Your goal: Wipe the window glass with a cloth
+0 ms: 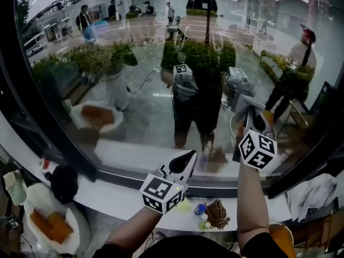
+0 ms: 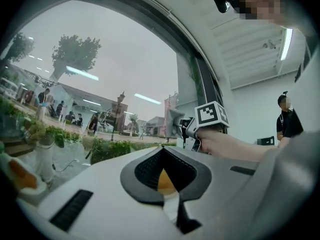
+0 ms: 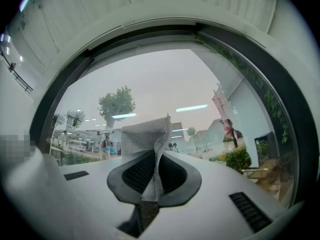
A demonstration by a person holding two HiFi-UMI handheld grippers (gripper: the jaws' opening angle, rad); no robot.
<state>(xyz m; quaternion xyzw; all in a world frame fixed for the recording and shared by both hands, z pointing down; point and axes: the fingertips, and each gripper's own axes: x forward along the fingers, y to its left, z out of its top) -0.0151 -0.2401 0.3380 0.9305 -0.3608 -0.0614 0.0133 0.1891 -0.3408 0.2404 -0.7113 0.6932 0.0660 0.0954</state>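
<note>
Grey cloth (image 3: 145, 134) of open mesh weave, crumpled into a folded wedge. Long axis running out from the jaws toward the window glass (image 1: 145, 112), with the free end fanning wide at the centre of the right gripper view. Pinched at its narrow lower end by the right gripper (image 3: 156, 156), jaws clenched on it. In the head view, held up right of centre, close to the pane; contact not clear. Left gripper (image 1: 187, 157) lower, at bottom centre, jaws closed together on nothing, tip pointing up at the glass above the white sill (image 1: 115, 200). On the sill, a brown glove-like thing (image 1: 217, 213) beside small bottles (image 1: 200, 209). At lower left, a white bowl (image 1: 32, 195) holding orange pieces (image 1: 51, 224), and a black bundle (image 1: 63, 183) just above. Dark curved frame (image 1: 48, 117) around the pane.
</note>
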